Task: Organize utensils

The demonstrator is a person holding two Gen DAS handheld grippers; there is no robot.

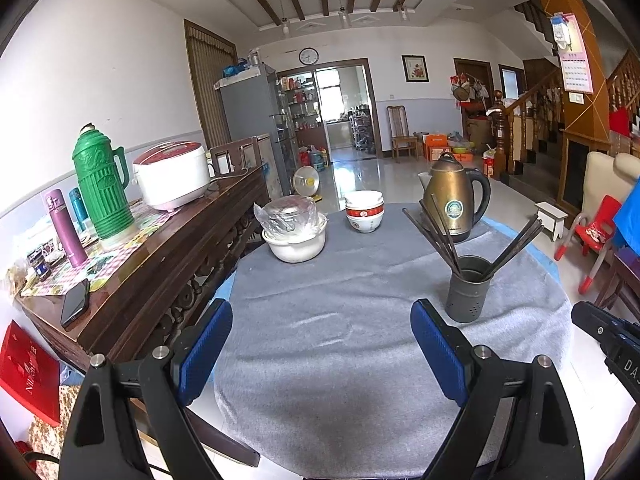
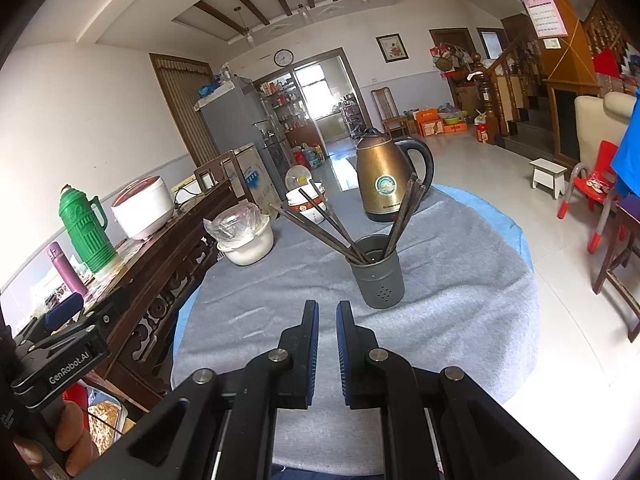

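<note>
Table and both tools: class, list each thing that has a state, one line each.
Left tool: open, empty.
Right tool: shut, empty.
Chopsticks: standing, leaning in holder.
Holder: upright.
Kettle: lid closed.
Bowls: stacked.
White pot: covered with plastic.

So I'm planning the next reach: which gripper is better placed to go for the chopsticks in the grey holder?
Probably the right gripper: the holder with the chopsticks stands just ahead of its nearly shut, empty fingers. From the open left gripper the holder sits off to its right side.
</note>
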